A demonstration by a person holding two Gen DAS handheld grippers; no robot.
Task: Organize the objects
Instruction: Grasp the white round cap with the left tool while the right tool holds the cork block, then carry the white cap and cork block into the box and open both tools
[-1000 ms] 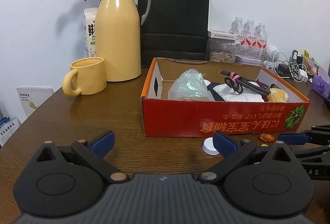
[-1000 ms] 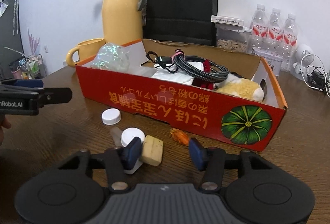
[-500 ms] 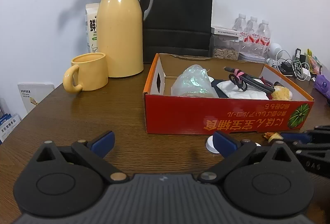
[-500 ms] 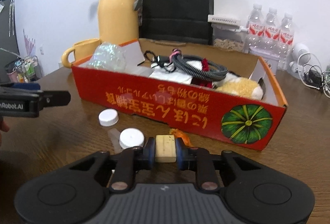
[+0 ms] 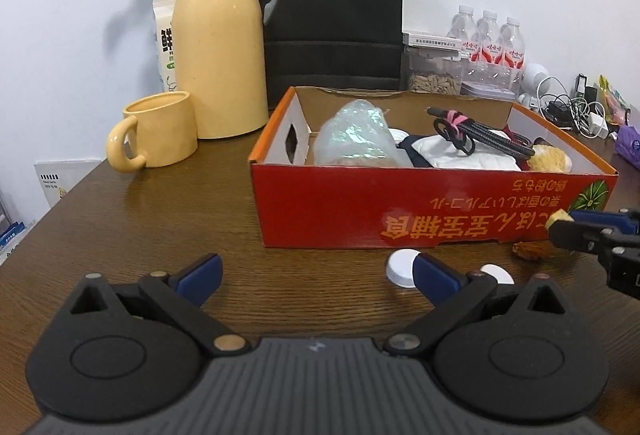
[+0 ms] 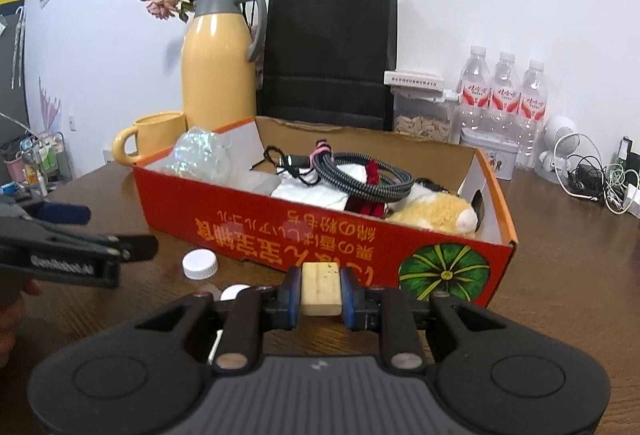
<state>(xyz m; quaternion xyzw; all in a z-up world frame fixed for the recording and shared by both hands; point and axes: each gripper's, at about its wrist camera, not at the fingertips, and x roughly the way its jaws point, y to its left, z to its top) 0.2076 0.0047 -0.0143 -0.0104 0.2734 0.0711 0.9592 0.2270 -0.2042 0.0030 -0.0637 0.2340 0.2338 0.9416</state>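
Observation:
My right gripper (image 6: 321, 295) is shut on a cream-coloured block (image 6: 321, 289) and holds it above the table in front of the red cardboard box (image 6: 280, 231). The block's tip (image 5: 559, 217) also shows in the left wrist view. The box (image 5: 360, 207) holds a crumpled plastic wrap (image 5: 354, 139), a coiled cable (image 6: 360, 175), white cloth and a plush toy (image 6: 432, 211). My left gripper (image 5: 316, 271) is open and empty above the table, left of the box front. Two white caps (image 5: 402, 267) (image 5: 497, 273) and an orange scrap (image 5: 530, 249) lie on the table.
A yellow jug (image 5: 220, 47), a yellow mug (image 5: 160, 131), a black paper bag (image 5: 332, 15) and dried roses stand behind the box. Water bottles (image 6: 504, 95), a jar and tangled chargers (image 6: 600, 179) are at the back right. The table's left edge is near.
My right gripper closed on the cream block and lifted it off the table toward the box. The left gripper stayed open and drew back slightly.

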